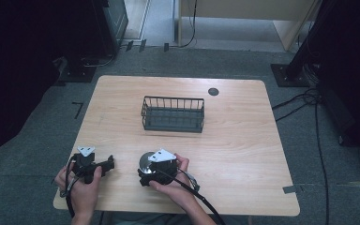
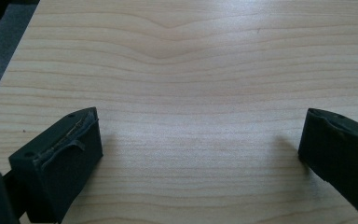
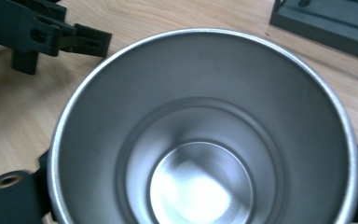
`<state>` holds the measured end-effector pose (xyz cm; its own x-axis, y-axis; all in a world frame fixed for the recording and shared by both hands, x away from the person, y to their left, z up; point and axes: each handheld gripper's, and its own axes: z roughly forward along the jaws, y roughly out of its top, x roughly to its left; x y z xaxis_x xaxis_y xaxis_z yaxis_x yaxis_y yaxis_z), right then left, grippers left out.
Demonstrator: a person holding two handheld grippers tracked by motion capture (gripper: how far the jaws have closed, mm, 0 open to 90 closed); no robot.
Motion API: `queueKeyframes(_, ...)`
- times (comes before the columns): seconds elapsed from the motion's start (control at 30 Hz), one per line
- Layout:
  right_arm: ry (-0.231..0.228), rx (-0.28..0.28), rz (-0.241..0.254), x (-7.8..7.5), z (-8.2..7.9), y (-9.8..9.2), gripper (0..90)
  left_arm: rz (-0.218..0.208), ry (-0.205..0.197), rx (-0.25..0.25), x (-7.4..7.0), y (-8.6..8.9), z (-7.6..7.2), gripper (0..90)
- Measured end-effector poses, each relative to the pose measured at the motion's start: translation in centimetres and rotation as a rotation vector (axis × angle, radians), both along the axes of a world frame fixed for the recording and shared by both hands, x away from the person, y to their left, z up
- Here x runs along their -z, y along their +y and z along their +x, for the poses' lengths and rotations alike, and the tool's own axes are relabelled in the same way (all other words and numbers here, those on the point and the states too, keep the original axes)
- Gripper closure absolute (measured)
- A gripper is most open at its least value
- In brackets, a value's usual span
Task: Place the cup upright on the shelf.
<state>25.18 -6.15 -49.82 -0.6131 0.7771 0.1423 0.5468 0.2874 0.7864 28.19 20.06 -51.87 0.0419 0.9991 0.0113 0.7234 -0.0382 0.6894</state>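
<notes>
- Right gripper (image 1: 146, 169), at 6 o'clock on the table (image 1: 243, 140): jaws largely hidden, clasping a steel cup (image 3: 200, 135), empty.
- Left gripper (image 2: 200, 154), at 7 o'clock: jaws spread wide, holding nothing.
- Wire basket (image 1: 173, 114), centre: empty.

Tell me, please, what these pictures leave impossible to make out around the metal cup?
- Metal cup outside: right gripper view looks into its mouth; bottom edge crops it.
- Right gripper jaws, high view: hand and grey plate cover them.
- Wire basket, right gripper view: cropped at the corner.
</notes>
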Motion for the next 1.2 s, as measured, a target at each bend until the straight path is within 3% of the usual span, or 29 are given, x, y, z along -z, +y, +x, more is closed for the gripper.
queueKeyframes(0.23,-0.026,0.022,-0.018,-0.3,-0.1,0.0,16.8,0.001,0.001,0.000,0.0,0.0,0.0,0.0)
queueKeyframes(0.3,-0.018,0.024,-0.022,-0.4,0.1,-0.2,16.9,0.000,0.000,-0.001,0.0,0.0,0.0,0.0)
queueKeyframes(0.4,0.009,0.024,0.013,-0.7,0.6,-1.1,17.1,0.000,0.000,0.000,0.0,0.0,0.0,0.0)
queueKeyframes(0.83,-0.049,0.079,0.056,-3.7,1.5,-4.2,17.5,0.000,-0.001,-0.001,0.0,0.0,0.0,0.0)
queueKeyframes(0.93,-0.077,0.102,0.091,-4.7,2.0,-5.3,17.5,0.001,0.000,0.000,0.0,0.0,0.0,0.0)
queueKeyframes(1.2,-0.125,0.118,0.089,-6.6,3.0,-6.5,17.6,0.001,0.000,-0.001,0.0,0.0,0.0,0.0)
